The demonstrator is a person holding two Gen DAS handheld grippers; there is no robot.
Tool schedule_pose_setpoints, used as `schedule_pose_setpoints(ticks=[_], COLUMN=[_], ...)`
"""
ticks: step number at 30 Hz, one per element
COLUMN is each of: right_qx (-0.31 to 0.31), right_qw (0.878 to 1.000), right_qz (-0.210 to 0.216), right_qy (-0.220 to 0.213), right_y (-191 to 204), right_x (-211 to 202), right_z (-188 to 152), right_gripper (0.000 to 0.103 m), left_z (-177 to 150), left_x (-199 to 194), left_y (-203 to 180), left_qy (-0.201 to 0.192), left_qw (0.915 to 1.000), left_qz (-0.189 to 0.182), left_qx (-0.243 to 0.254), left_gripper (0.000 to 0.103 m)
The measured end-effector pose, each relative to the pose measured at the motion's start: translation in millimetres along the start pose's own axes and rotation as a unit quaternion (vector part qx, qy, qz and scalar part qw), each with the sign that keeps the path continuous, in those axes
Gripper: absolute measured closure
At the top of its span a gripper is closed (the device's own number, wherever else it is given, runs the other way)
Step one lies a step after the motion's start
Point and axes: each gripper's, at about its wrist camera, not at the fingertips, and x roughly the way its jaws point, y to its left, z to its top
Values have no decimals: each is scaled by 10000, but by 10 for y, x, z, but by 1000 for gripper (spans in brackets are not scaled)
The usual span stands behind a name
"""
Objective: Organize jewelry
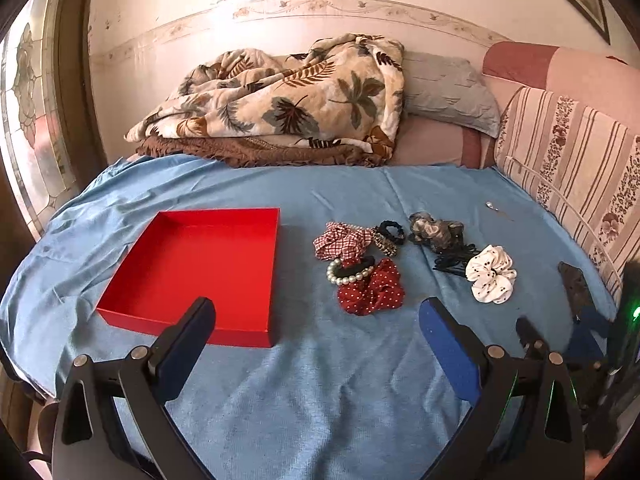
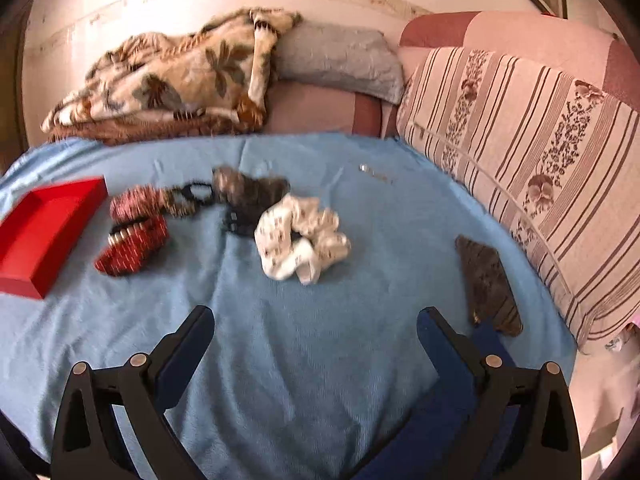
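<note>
An empty red tray (image 1: 192, 276) (image 2: 36, 232) lies on the blue bed sheet (image 1: 320, 380). To its right lie a checked scrunchie (image 1: 340, 240), a pearl bracelet (image 1: 349, 276), a red dotted scrunchie (image 1: 372, 288) (image 2: 132, 248), a small black tie (image 1: 392, 230), a grey scrunchie (image 1: 436, 232) (image 2: 248, 188), black clips (image 1: 452, 262) and a white dotted scrunchie (image 1: 492, 274) (image 2: 302, 236). My left gripper (image 1: 318, 316) is open above the sheet, nothing between its fingers. My right gripper (image 2: 316, 324) is open too, short of the white scrunchie.
A dark patterned hair clip (image 2: 486, 280) (image 1: 576, 288) lies at the right, near a striped cushion (image 2: 520, 152). A small silver piece (image 1: 491, 205) (image 2: 366, 169) rests farther back. A leaf-print blanket (image 1: 288, 96) and a grey pillow (image 1: 444, 88) are piled against the wall.
</note>
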Motion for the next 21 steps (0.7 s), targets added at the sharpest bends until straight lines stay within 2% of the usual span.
schedule_pose_setpoints(ticks=[3,7,13,17,21], right_qx=[-80,-244,-346,-530,-479], right_qw=[9999,9995,9990,9982,9983], right_qz=[-35,-17,65,-131,-154], right_qy=[-104,-180,-258,-264,-298], right_y=[0,42,127,166,104], right_x=[-62,-94,-89,-37,18], right_z=[96,132,124,162,241], right_gripper=[0,0,0,0,0], left_z=[-6,-44,-100,-118,-143], left_x=[14,92,176,234,312], left_y=[-16,-60,-36,-29,-39], left_qy=[77,344,569,648,757], left_qw=[10000,9989,9979,9974,9964], left_qz=[-13,146,66,112,182], left_qx=[5,272,299,298,344], left_gripper=[1,1,1,1,1])
